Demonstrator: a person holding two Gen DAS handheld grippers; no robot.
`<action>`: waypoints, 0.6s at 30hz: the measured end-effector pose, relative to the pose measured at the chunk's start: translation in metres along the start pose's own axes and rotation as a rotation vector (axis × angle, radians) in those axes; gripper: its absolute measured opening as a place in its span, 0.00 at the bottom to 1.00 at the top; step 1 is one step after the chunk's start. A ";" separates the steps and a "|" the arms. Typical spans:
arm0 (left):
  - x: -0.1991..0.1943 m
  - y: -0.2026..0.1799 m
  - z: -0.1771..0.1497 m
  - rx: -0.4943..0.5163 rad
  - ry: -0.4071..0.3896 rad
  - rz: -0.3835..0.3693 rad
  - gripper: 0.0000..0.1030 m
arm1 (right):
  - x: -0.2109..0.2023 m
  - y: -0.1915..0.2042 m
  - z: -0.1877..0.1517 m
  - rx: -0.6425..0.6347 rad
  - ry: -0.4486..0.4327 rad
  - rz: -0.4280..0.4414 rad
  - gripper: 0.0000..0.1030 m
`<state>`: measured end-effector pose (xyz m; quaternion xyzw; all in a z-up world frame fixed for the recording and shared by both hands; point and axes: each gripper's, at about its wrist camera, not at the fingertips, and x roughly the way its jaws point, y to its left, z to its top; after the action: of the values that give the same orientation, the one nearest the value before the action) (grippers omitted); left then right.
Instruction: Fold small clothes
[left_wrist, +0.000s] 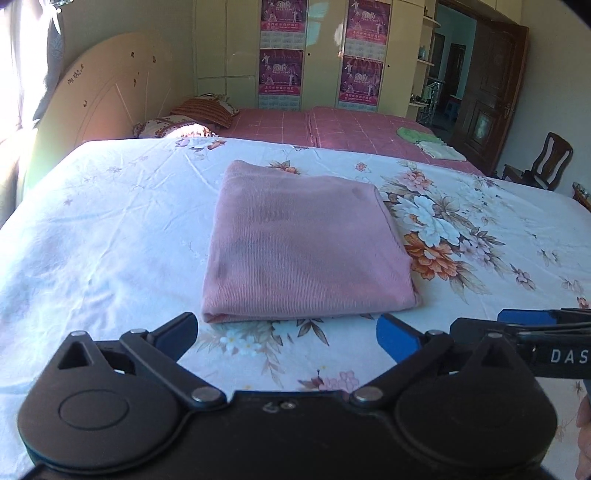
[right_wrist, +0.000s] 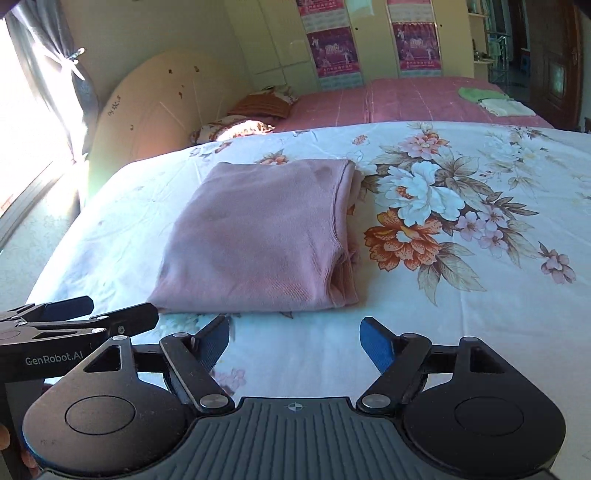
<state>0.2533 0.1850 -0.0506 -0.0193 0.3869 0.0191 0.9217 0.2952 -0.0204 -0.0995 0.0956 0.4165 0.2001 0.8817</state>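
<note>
Both my jaws open and empty, left gripper (left_wrist: 288, 338), right gripper (right_wrist: 295, 341), folded pink garment (left_wrist: 306, 243) mid-frame, its layered open edge facing only my right view, wooden chair (left_wrist: 546, 162) at right edge only in left view.

You have one folded pink knit garment (left_wrist: 306, 243) on the floral sheet, two folded cloths, green (left_wrist: 417, 134) and white (left_wrist: 443, 151), beyond, two patterned pillows (left_wrist: 207, 110), four purple posters (left_wrist: 282, 74).

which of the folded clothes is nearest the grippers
The pink folded garment on the floral sheet; the green and white ones lie far back.
</note>
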 end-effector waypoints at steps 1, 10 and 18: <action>-0.012 -0.006 -0.003 0.005 0.008 0.026 1.00 | -0.011 0.002 -0.005 -0.010 -0.003 0.012 0.75; -0.125 -0.036 -0.043 -0.013 -0.133 0.125 1.00 | -0.121 0.013 -0.060 -0.065 -0.079 0.055 0.77; -0.194 -0.052 -0.068 -0.008 -0.199 0.157 1.00 | -0.200 0.027 -0.088 -0.131 -0.170 0.064 0.87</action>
<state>0.0715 0.1254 0.0415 0.0093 0.2938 0.0944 0.9512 0.1053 -0.0823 -0.0075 0.0676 0.3229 0.2461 0.9114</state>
